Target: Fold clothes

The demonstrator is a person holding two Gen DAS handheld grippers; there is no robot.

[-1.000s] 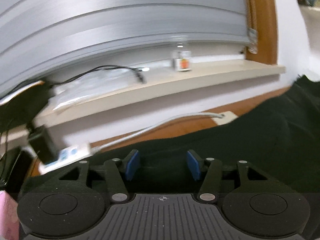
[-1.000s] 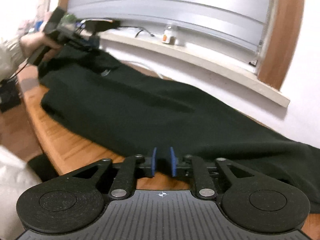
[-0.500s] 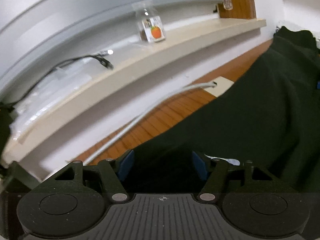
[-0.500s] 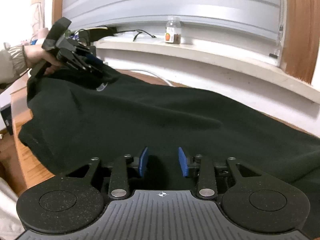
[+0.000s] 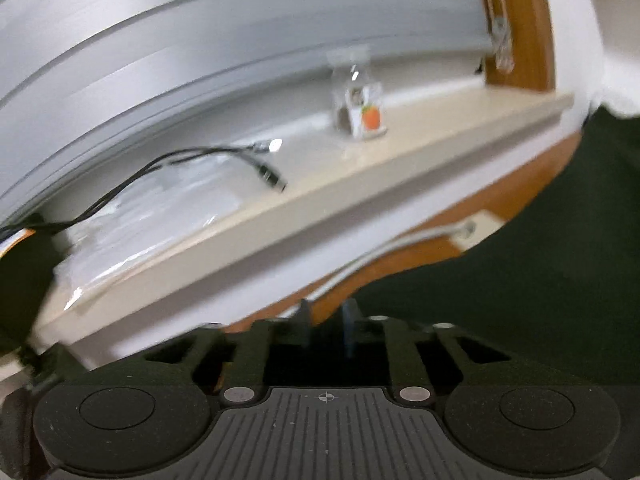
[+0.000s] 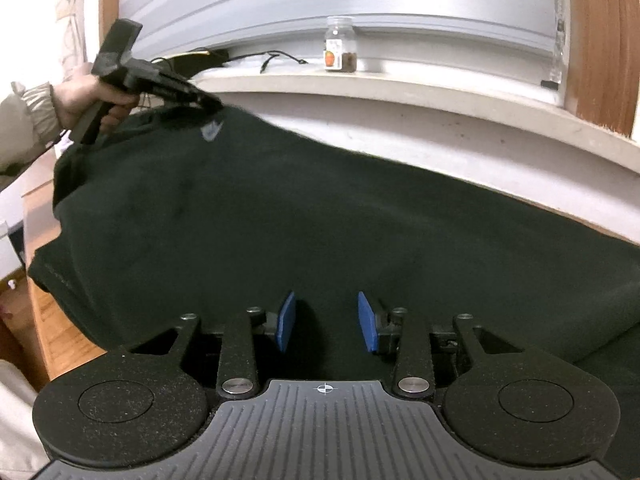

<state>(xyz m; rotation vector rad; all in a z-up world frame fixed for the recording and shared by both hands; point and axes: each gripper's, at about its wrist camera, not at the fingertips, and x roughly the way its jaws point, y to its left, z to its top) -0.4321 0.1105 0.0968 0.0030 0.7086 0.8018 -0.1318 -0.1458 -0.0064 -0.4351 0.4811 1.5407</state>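
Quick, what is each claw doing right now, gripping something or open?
Left claw: closed on the dark garment near its collar.
Right claw: open, empty, over the garment.

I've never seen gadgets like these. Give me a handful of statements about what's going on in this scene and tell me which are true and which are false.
1. The dark garment is spread across the wooden table. True.
2. The right gripper is shut tight. False: its blue pads stand apart, with dark cloth seen between them.
3. The left gripper is at the far edge of the garment, near its small white logo. True.
4. The small jar sits on the table. False: it stands on the windowsill.
5. A black cable lies on the windowsill. True.
6. The garment is already folded into a neat stack. False: it lies opened out.
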